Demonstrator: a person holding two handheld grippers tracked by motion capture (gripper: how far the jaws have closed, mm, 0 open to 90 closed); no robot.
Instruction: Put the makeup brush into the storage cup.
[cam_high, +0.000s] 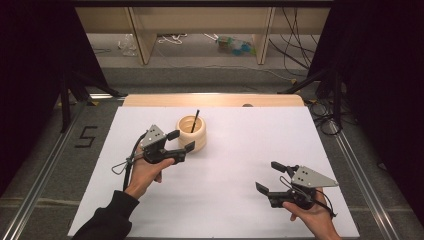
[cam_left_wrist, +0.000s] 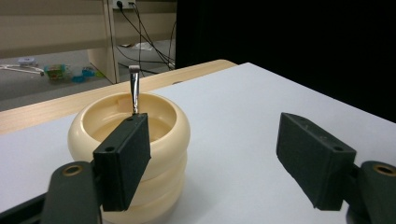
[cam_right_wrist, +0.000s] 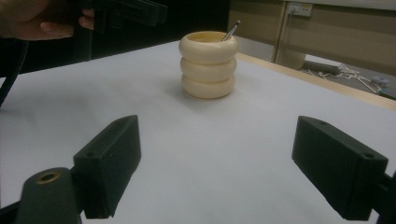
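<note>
just beside the open left tongs (cam_high: 180, 141), cream holder (cam_high: 192, 133) with brush (cam_high: 194, 121), right tongs (cam_high: 270, 176) open, well apart

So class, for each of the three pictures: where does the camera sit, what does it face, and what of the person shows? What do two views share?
High view: above the person's side, looking forward and down on the white table; both forearms, left gripper and right gripper show.
Left gripper view: rides the left gripper, close to the cream holder; open jaws show.
Right gripper view: rides the right gripper, facing the holder from farther off; open jaws show.
Shared: the holder with its brush.
</note>
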